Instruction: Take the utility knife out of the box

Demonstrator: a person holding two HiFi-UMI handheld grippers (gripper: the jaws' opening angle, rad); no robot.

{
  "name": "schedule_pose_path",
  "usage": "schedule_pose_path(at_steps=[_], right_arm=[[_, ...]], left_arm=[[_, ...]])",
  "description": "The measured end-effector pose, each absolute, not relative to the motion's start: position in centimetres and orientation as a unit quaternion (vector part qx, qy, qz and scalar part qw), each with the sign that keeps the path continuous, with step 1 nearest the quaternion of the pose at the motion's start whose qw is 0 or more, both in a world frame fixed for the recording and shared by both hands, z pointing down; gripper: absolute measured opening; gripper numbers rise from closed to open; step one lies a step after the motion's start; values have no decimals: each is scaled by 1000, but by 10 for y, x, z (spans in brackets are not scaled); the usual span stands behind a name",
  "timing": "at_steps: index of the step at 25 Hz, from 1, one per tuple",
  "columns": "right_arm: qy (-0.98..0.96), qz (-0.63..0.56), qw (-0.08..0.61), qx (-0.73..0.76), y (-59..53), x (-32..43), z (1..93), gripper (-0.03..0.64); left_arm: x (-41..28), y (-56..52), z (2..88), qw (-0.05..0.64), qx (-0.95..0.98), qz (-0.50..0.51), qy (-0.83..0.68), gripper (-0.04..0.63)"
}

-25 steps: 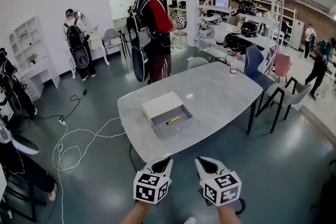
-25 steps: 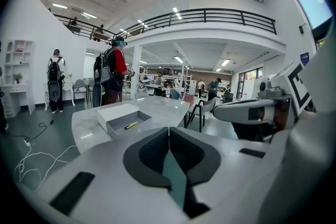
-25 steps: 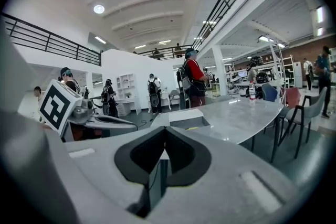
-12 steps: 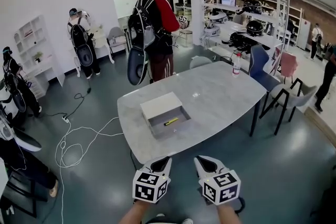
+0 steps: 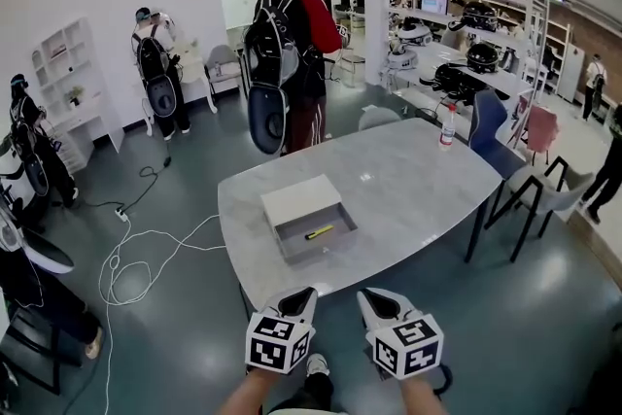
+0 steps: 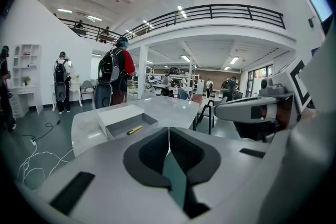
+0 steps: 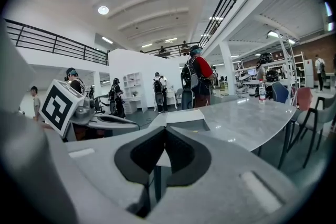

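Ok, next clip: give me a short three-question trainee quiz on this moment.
1. True or false: the utility knife lies inside the open box.
2. The left gripper and right gripper are: A) both shut and empty; B) both open; C) one holding the knife.
3. Fill in: near the table's far right end stands a ____.
Key: 1 true; 2 A; 3 bottle.

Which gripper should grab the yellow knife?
Probably left. The left gripper sits nearly in line with the knife in the box; the right gripper is further aside. Both are shut, empty.
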State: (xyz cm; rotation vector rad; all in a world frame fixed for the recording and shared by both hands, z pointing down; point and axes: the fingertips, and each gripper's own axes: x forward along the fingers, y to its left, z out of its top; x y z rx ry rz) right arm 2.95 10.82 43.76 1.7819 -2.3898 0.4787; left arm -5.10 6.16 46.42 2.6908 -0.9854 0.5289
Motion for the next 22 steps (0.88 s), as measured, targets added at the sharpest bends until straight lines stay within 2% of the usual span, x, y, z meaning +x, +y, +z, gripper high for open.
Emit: schedule_pose_path(at_steps=[22], right_arm=[[-797,177,101,569,-74,42,458,5]], left_arm=[[-36,-115,492,142,910,188,-342,15]])
